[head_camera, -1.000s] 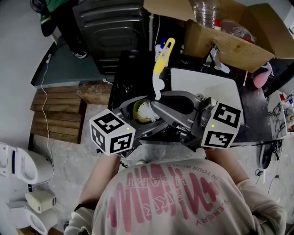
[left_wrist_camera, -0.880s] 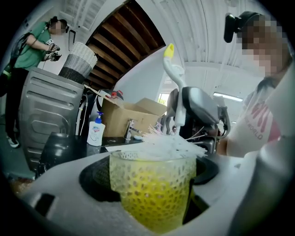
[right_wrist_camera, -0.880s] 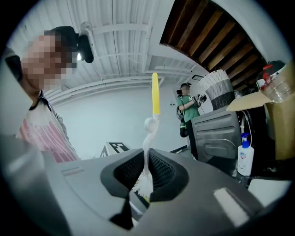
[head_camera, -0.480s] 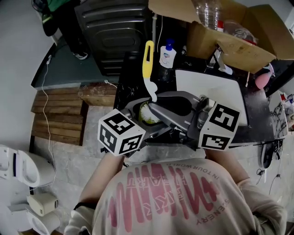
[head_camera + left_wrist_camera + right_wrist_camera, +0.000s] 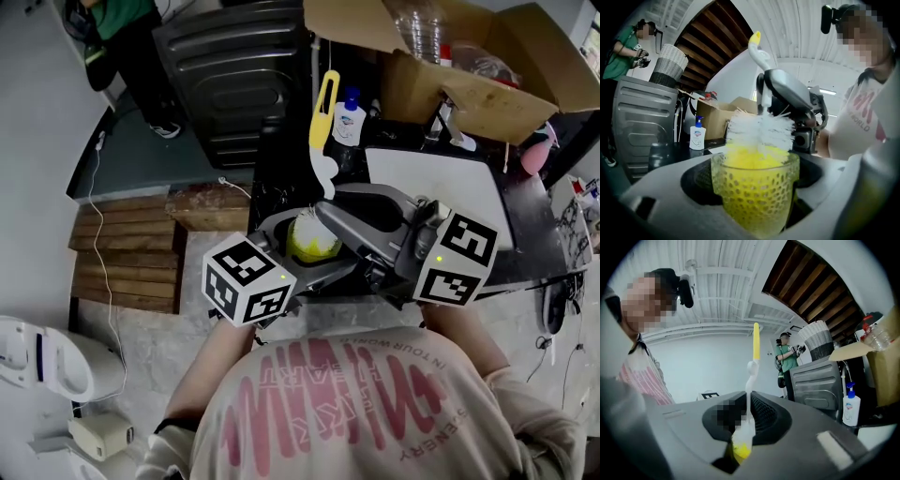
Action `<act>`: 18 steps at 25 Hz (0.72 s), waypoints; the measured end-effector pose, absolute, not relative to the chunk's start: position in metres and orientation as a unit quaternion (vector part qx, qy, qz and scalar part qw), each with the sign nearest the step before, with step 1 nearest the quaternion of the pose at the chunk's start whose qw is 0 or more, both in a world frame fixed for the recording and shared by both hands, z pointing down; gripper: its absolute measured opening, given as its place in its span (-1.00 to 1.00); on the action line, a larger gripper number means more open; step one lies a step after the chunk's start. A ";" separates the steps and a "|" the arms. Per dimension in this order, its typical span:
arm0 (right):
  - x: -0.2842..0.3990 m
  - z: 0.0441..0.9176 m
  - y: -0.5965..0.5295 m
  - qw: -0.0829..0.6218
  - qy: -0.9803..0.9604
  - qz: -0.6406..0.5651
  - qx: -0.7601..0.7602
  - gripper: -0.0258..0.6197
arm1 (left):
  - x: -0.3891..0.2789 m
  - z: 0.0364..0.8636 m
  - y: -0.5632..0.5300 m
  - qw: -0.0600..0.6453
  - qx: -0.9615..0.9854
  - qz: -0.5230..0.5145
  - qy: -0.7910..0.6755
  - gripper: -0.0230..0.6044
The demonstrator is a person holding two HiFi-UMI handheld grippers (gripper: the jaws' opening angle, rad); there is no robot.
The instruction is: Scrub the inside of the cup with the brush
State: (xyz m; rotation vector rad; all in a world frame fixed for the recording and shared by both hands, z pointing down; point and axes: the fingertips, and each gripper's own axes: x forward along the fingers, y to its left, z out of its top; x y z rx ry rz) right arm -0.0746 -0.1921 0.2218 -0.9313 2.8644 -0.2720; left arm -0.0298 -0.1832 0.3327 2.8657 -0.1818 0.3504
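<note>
A yellow dimpled glass cup stands upright between the jaws of my left gripper, which is shut on it. In the head view the cup shows in front of the person's chest. The brush has white bristles sunk partly into the cup's mouth. Its white and yellow handle rises up and away. My right gripper is shut on the handle's white shaft, just above the bristles. In the head view the right gripper reaches in from the right over the cup.
A black counter with a white board lies ahead. A soap pump bottle and an open cardboard box stand at the back. A dark metal cabinet is at the left. A person in green stands further off.
The brush handle has swung from leaning left back to the right. Both grippers with the cup have shifted slightly right, and the bristles sit a little higher in the cup's mouth.
</note>
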 end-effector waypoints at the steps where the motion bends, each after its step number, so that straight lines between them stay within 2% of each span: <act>1: -0.075 0.220 -0.192 0.065 0.944 -0.089 -0.311 -0.79 | -0.032 0.334 -0.181 0.122 0.983 0.122 -0.059 0.38; 11: -0.082 0.199 -0.194 0.127 0.928 -0.093 -0.338 -0.79 | -0.066 0.339 -0.180 0.137 0.982 0.115 -0.057 0.38; 18: -0.077 0.180 -0.188 0.143 0.921 -0.069 -0.356 -0.80 | -0.074 0.341 -0.176 0.146 0.982 0.105 -0.054 0.38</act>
